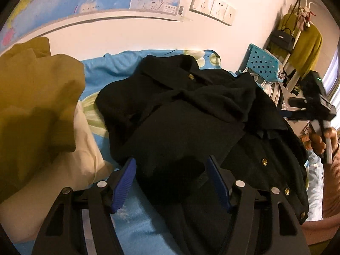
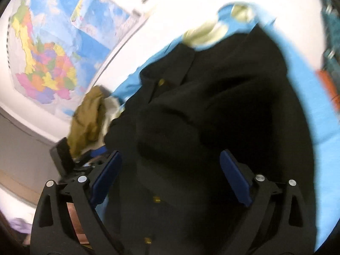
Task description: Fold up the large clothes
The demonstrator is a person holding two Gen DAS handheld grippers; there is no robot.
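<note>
Black wool-like coat (image 1: 182,110) with brass buttons lies bunched on the blue floral bed sheet (image 1: 106,68), its collar toward the wall and one flap doubled over the middle, an arrangement that suggests a fold partly made rather than finished. Left gripper (image 1: 172,182) hangs over the near edge of the coat with its blue pads spread moderately wide; dark cloth shows between them, but the pads do not appear to press on it. Right gripper (image 2: 170,178), seen blurred in its own view, stands with jaws wide apart above the coat's button placket and clamps nothing; in the left wrist view it appears at the right margin, carried by the person's hand (image 1: 323,140), apart from the fabric. An olive garment (image 1: 36,97) over a cream one sits beside the coat at the left, probably set aside as a separate item. A map (image 2: 48,63) covers the wall behind the bed.
</note>
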